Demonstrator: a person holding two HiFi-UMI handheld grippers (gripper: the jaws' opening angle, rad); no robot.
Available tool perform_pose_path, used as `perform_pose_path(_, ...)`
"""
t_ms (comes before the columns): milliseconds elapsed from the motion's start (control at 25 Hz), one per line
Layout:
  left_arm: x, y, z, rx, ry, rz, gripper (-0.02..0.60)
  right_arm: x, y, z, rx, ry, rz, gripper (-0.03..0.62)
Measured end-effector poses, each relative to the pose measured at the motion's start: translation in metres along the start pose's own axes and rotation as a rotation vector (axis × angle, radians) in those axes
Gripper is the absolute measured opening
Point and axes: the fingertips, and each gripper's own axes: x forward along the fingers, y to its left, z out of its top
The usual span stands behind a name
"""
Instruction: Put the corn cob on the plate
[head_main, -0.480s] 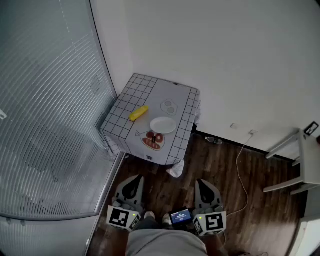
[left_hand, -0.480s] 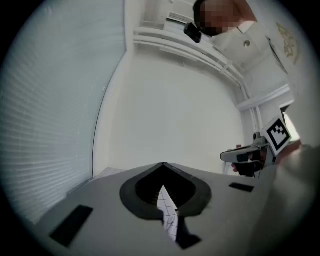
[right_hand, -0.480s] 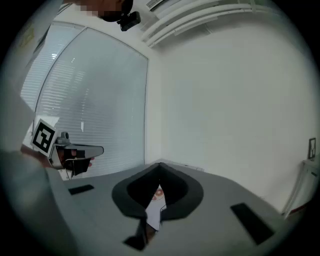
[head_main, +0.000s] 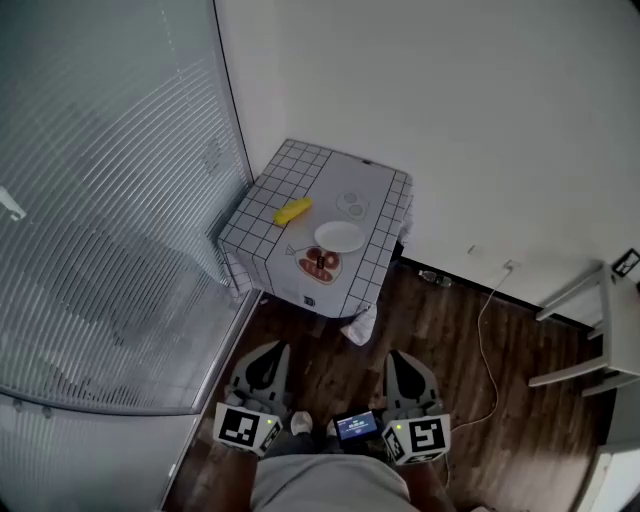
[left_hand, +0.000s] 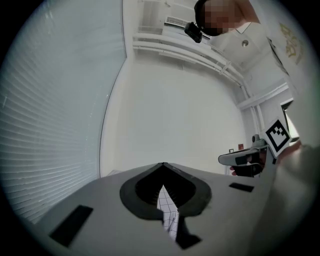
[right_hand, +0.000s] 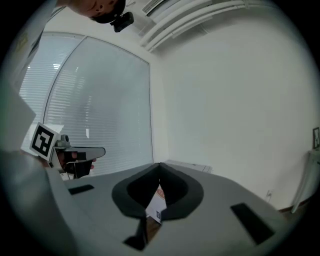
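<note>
1. Cloth, white with a thin dark grid, drapes the small square counter (head_main: 300, 160) in the corner between the white wall and the slatted window blinds (head_main: 100, 200).
2. The stubby yellow cylindrical corn cob (head_main: 293, 211) lies on its side on the counter.
3. The round glossy white plate (head_main: 339, 236) sits near the cob, not touching it.
4. The matte grey left gripper (head_main: 270, 350) and matte grey right gripper (head_main: 398, 357) are over the dark wooden plank floor (head_main: 440, 330), well apart from the counter.
5. Each gripper's fingers are pressed together, with nothing between them.
</note>
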Motion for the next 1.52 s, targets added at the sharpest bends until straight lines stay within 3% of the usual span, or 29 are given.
perform_pose_path(200,-0.005,-0.008,0.006,0.051,0.007,0.023,0.006,-0.007,-0.005,-0.001,0.015,-0.012,0.006,0.006)
perform_pose_path(480,0.006,-0.029,0.001,0.065,0.062,0.007,0.006,-0.011,-0.008,0.002,-0.003,-0.027,0.046,0.006)
perform_pose_path(640,0.017,-0.023,0.002,0.089,0.035,0.002,0.006,-0.003,-0.014,0.005,-0.030,-0.032,0.047,0.006)
perform_pose_path(1080,0.084,0.024,0.003,0.080,0.005,0.027,0.006,0.064,-0.049,0.013,-0.063,-0.046,0.011,0.006)
perform_pose_path(1520,0.204,0.132,-0.021,0.010,0.036,0.054,0.006,0.197,-0.086,0.016,-0.095,0.036,-0.028,0.006)
